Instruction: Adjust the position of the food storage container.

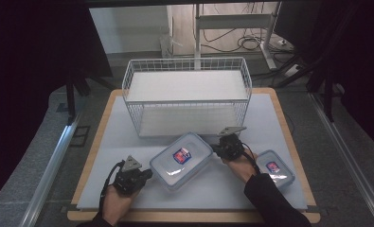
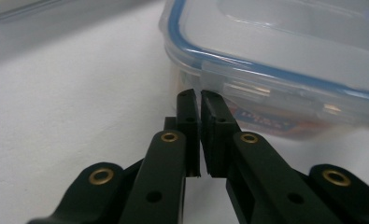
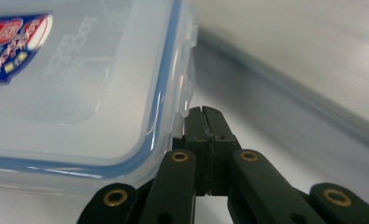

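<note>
A large clear plastic box (image 1: 182,160) with a blue-sealed lid and a red and blue sticker lies on the white mat in front of the wire basket. My left gripper (image 1: 149,173) sits at its near left corner, jaws shut with nothing between them. In the left gripper view the tips (image 2: 200,95) rest just short of a lid clasp on the box (image 2: 285,42). My right gripper (image 1: 216,149) is at the box's right side, also shut and empty. Its tips (image 3: 203,111) lie beside a side clasp of the box (image 3: 79,84).
A white wire basket (image 1: 184,119) with a white liner stands at the back middle of the mat (image 1: 222,187). A smaller lidded box (image 1: 275,168) lies at the right, beside the person's right forearm. The wooden table edge runs around the mat.
</note>
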`<state>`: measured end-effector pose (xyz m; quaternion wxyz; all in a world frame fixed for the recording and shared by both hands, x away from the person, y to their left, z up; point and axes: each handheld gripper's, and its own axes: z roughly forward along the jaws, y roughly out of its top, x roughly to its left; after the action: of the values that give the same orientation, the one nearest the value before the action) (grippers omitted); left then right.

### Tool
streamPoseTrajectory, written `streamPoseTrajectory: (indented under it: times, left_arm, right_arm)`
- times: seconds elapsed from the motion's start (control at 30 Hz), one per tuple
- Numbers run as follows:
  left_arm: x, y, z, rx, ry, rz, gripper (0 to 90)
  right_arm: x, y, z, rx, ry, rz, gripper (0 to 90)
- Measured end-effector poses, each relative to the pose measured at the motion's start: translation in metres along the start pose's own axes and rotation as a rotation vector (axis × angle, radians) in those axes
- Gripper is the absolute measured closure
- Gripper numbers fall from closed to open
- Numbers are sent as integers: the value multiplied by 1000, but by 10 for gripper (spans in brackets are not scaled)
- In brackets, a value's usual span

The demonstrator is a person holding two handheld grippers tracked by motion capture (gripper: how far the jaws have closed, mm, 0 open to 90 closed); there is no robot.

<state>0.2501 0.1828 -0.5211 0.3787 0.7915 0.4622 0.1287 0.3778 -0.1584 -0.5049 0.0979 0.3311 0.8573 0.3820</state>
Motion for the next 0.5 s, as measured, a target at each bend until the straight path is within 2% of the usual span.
streamPoseTrajectory:
  times: [0.07, 0.23, 0.33, 0.5]
  left_arm:
    - [4, 1, 2, 0, 5, -19, 880]
    - [10, 6, 7, 1, 11, -48, 882]
    - [13, 11, 13, 1, 21, -57, 882]
    - [15, 18, 20, 12, 36, -42, 887]
  right_arm:
    - [7, -2, -2, 25, -22, -40, 898]
    - [17, -8, -12, 50, -41, -76, 898]
    - [22, -14, -18, 57, -41, -72, 898]
    - [25, -21, -27, 57, -27, -48, 898]
